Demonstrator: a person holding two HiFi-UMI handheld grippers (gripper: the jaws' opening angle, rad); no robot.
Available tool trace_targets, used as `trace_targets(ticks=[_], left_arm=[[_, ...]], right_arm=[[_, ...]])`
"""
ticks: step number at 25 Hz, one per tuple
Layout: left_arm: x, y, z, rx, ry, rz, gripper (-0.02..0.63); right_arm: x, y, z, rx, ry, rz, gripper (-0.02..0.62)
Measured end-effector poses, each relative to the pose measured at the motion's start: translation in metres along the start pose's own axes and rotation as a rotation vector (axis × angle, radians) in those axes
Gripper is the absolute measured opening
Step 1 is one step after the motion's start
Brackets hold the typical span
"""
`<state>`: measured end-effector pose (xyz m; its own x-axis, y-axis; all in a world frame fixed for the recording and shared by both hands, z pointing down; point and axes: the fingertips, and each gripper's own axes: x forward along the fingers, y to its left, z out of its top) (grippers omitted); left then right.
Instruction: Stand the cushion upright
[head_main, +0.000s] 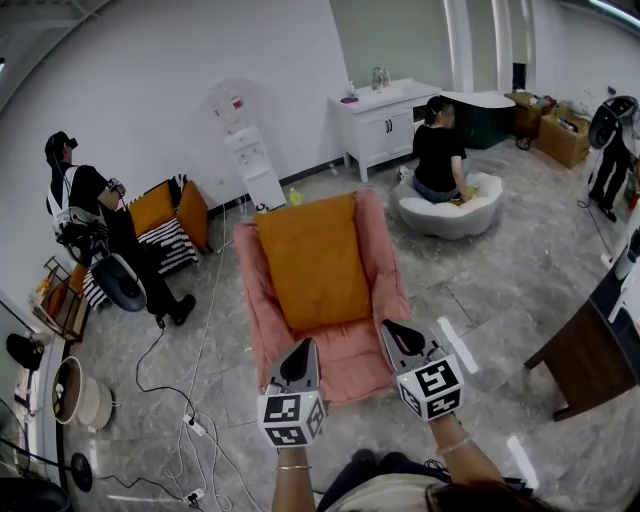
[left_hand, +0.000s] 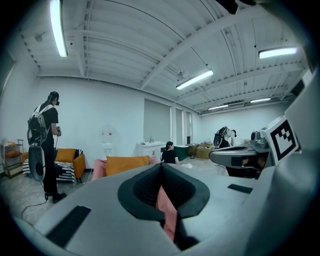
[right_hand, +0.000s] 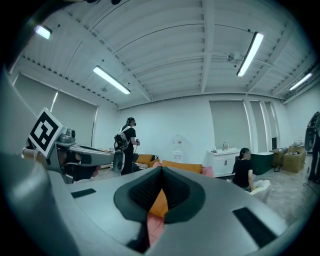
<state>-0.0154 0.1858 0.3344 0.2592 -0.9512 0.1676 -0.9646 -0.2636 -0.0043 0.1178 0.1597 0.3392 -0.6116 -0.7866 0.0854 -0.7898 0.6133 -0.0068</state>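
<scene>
1. The square orange fabric cushion (head_main: 315, 260) rests on the pink padded floor seat (head_main: 262, 300), towards its far edge.
2. The left claw (head_main: 303, 346) is clenched, its tip at the seat's near edge.
3. The right claw (head_main: 389, 326) is clenched too, at the same near edge.

We were in a big white hall staged like a home: strip lights (left_hand: 56, 27) on a bare beamed ceiling (left_hand: 130, 45), cables (head_main: 200, 340) over the grey floor (head_main: 480, 290), an orange sofa (head_main: 165, 212), a white cabinet (head_main: 385, 120), a water dispenser (head_main: 250, 160).
</scene>
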Motion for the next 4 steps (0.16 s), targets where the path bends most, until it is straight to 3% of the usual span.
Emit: trace_targets(ticks=[4], left_arm=[[0.0064, 0.0069, -0.0031, -0.008, -0.004, -0.001, 0.018]], right_arm=[[0.0089, -0.0019, -0.0029, -0.004, -0.003, -0.008, 0.008]])
